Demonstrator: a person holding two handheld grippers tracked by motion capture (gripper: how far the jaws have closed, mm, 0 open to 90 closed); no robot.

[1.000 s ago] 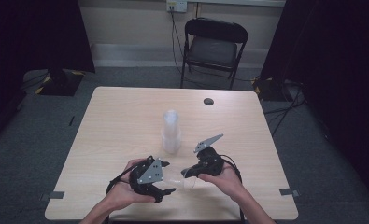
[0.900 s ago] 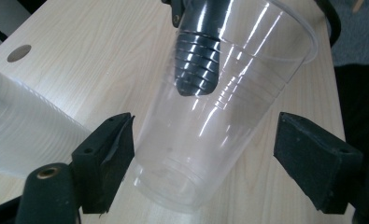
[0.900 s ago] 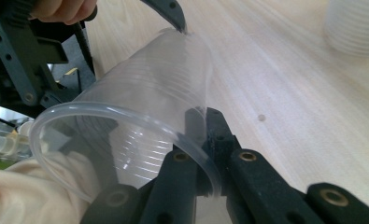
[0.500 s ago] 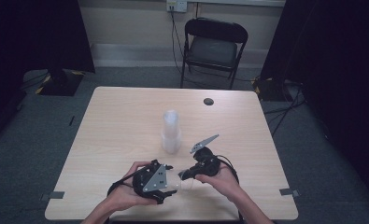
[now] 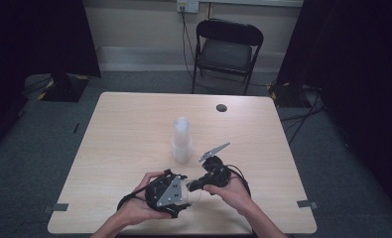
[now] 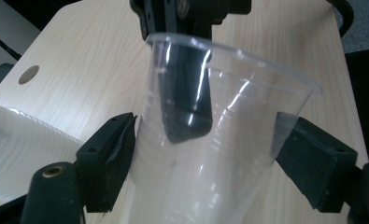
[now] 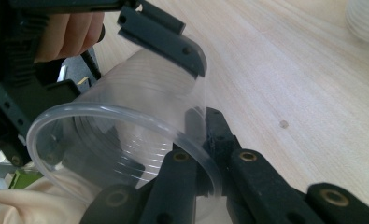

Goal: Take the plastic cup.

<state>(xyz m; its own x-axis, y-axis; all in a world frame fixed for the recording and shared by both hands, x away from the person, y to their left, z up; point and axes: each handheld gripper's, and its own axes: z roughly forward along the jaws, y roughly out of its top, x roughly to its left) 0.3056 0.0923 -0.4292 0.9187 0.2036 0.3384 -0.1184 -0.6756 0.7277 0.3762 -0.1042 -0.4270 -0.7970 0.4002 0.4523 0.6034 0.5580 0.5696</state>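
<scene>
On the wooden table (image 5: 134, 129) the stack of clear cups (image 5: 181, 141) stands upright near the centre, just beyond both hands. We judge the separating step partly done: one clear cup (image 6: 205, 140) is off the stack, held on its side between the two tools above the table's near edge. The left gripper (image 6: 203, 140) spans the cup's wall; its jaws have just been reopening and bracket it wide. The right gripper (image 7: 205, 140) is clamped thin on the cup's rim, one jaw inside. Setting the cup down remains.
</scene>
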